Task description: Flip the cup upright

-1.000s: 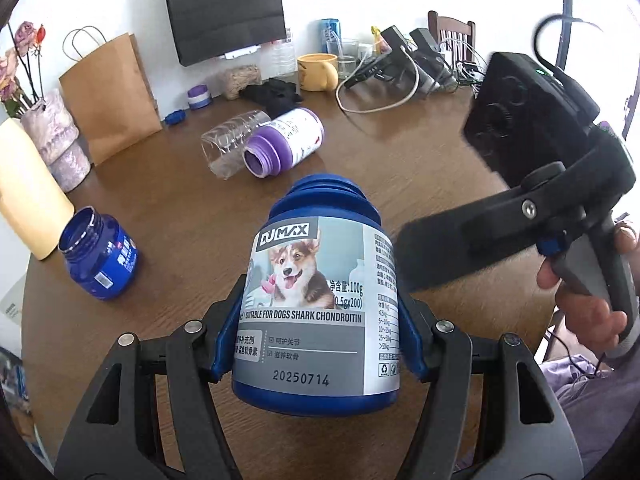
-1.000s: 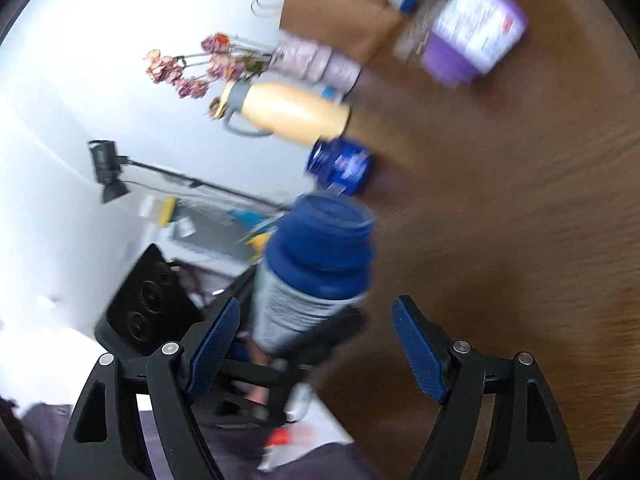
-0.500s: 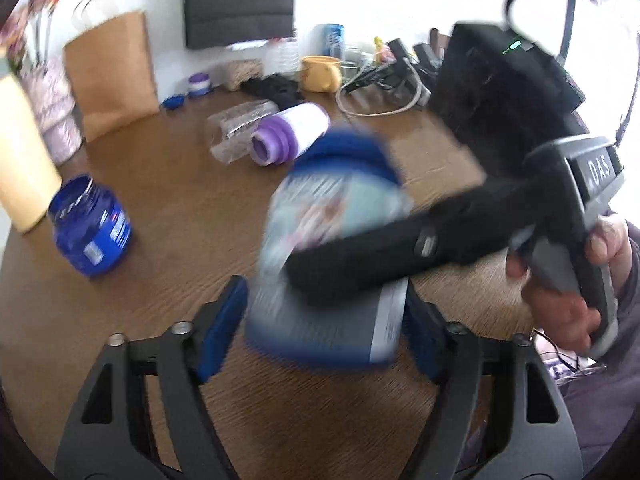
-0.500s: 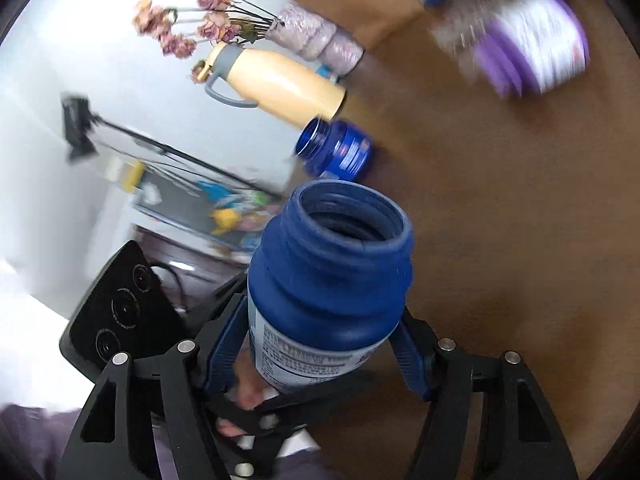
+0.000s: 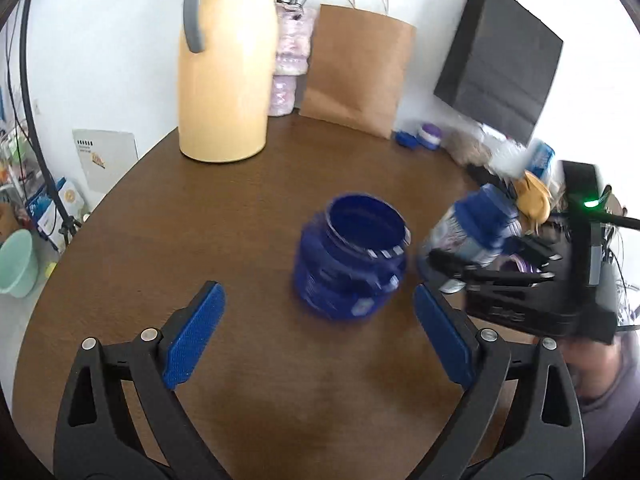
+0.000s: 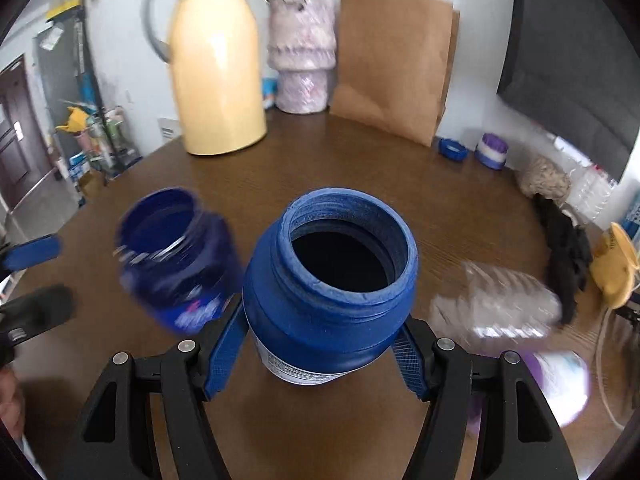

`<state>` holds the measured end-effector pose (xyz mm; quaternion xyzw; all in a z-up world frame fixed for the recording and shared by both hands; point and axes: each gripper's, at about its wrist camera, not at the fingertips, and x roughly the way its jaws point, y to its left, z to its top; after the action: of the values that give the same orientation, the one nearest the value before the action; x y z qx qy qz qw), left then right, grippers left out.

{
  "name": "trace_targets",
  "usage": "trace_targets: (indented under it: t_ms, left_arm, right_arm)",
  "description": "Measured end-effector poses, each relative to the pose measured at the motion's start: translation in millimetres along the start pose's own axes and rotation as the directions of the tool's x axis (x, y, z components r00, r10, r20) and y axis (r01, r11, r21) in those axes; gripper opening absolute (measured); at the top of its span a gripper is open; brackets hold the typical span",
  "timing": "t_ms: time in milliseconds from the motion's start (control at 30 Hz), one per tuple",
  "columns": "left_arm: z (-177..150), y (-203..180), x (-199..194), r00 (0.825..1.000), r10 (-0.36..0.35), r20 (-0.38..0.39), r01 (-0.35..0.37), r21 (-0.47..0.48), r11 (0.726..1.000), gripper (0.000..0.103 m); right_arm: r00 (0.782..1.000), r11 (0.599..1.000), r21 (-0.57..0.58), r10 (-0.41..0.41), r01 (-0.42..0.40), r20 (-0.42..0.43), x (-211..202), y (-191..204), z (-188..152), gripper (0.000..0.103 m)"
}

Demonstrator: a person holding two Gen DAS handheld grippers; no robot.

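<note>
A blue jar with a grey label (image 6: 332, 288) stands mouth up between the pads of my right gripper (image 6: 320, 344), which is shut on its body above the brown table (image 6: 360, 184). The left wrist view shows this same jar (image 5: 476, 228) blurred at the right, held by the black right gripper. My left gripper (image 5: 316, 336) is open with nothing between its blue pads. Just beyond it a short dark-blue jar (image 5: 352, 256) stands upright with its mouth open; the right wrist view has that short jar (image 6: 176, 268) at the left.
A yellow jug (image 5: 224, 72), a pink vase (image 6: 300, 56) and a brown paper bag (image 5: 356, 72) line the table's far edge. A clear plastic bottle (image 6: 500, 308), a purple-capped jar (image 6: 560, 384), a black cloth (image 6: 564, 256), small caps (image 6: 452, 148) and a person's hand (image 5: 588, 364) crowd the right.
The labelled blue jar passed from my left gripper to my right, which shut on it and turned it mouth up. My left gripper opened and swung left toward the short jar.
</note>
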<state>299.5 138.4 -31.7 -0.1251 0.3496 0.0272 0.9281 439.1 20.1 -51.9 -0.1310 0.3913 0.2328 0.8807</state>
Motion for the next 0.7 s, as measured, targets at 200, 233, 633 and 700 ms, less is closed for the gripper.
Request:
trace_targets:
  t_ms: [200, 233, 633, 700]
  left_arm:
    - [-1, -5, 23, 0.999, 0.050, -0.016, -0.049, 0.060, 0.997, 0.094]
    - [-2, -5, 24, 0.999, 0.048, -0.019, -0.046, 0.063, 0.997, 0.094]
    - [-14, -26, -13, 0.998, 0.064, -0.002, -0.063, 0.136, 0.989, 0.099]
    - [-17, -38, -22, 0.998, 0.070, 0.007, -0.070, 0.152, 0.986, 0.099]
  right_arm:
    - [0.999, 0.999, 0.026, -0.021, 0.022, -0.041, 35, -2, 7, 0.071]
    - [0.999, 1.000, 0.019, -0.017, 0.018, -0.042, 36, 0, 8, 0.071]
    - [0.996, 0.991, 0.104, 0.078, -0.081, 0.036, -41, -18, -34, 0.081]
    - [0.996, 0.990, 0.115, 0.074, -0.079, 0.046, -58, -23, -47, 0.081]
